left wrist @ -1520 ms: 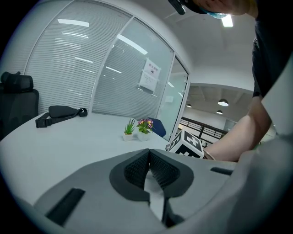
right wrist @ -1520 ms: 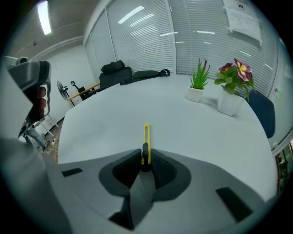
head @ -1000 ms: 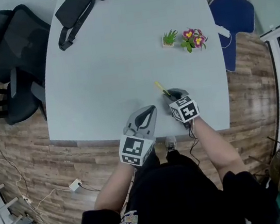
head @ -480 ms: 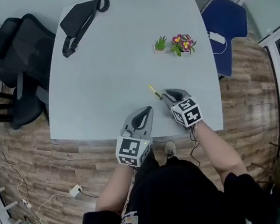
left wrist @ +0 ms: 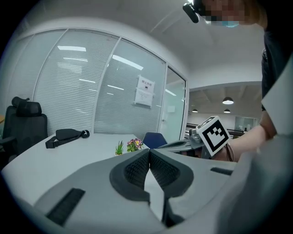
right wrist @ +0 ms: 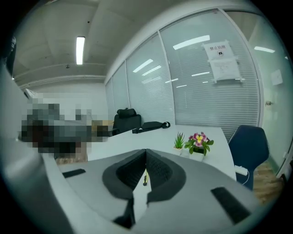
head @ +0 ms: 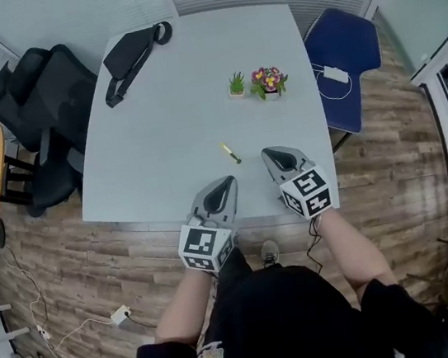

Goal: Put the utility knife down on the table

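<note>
On the table (head: 158, 125), knife (head: 230, 153) lies 11-to-5: 9 o'clock of right gripper (head: 271, 153), 12 of left gripper (head: 228, 182). Both pinched closed, empty.

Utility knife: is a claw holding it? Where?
Neither. The utility knife lies loose on the table; left claw and right claw are shut, empty.

I see the utility knife (head: 230, 153) lying flat on the grey table (head: 158, 125), slim and yellow with a dark tip, set diagonally, toward the near edge, right of centre.
</note>
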### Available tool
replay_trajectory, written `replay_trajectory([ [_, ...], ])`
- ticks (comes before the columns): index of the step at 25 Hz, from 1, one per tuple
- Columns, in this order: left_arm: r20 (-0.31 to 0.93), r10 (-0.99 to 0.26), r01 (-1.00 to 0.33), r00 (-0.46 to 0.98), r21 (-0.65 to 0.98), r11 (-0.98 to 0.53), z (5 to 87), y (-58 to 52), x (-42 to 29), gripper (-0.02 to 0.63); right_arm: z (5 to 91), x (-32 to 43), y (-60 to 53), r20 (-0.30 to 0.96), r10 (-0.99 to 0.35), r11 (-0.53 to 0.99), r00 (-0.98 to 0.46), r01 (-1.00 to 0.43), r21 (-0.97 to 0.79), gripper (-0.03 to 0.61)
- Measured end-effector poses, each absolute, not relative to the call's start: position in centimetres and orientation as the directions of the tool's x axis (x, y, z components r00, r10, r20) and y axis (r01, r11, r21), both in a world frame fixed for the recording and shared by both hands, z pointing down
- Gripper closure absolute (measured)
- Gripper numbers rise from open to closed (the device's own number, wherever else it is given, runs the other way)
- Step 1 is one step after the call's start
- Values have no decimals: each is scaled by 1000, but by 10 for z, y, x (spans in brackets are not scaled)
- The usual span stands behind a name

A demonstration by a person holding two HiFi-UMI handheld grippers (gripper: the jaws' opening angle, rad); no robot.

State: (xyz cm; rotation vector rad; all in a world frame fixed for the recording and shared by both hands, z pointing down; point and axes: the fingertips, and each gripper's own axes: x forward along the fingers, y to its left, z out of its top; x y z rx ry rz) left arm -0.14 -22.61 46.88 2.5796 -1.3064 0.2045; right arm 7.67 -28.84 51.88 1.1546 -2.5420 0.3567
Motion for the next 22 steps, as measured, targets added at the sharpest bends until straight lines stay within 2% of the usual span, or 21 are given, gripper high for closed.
replay_trajectory([
  [13,151,-832,-846,533,100,-524,417,-179,0,609,415,93,-229,141,-719,678,-680,-732,-69,575],
  [22,129,-820,-830,558,95,-550,402,-161,-40,609,403,66,-204,117,-775,616,-621,-784,-81,575],
])
